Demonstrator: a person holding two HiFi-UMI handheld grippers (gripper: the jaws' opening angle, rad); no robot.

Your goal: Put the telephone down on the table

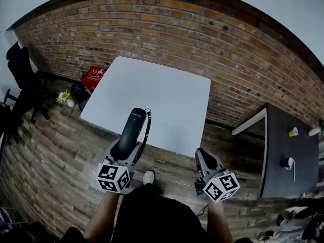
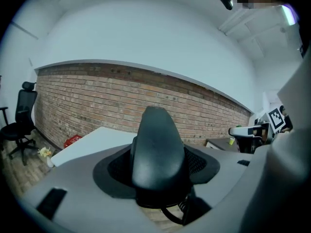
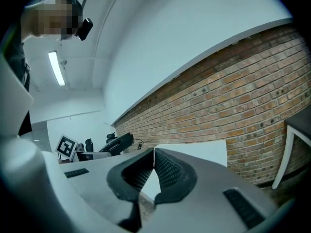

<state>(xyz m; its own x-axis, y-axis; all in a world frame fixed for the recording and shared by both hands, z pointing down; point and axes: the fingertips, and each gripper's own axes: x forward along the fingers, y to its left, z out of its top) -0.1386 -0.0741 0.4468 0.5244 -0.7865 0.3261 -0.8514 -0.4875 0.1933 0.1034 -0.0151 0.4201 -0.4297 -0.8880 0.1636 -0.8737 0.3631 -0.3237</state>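
Item: telephone [image 1: 130,133], a black handset with its coiled cord [image 1: 147,128] trailing. Probably light, rigid, smooth plastic that may slip; best gripped mid-body. Clamped by its near end in my left tongs [image 1: 123,152], at the near edge of the white tabletop [image 1: 167,92]. Right tongs [image 1: 202,157]: closed, empty.

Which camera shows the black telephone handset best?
The head view: the whole telephone and its coiled cord show, held in the left gripper. The left gripper view shows only one end, close up; the right gripper view shows it small and far off.
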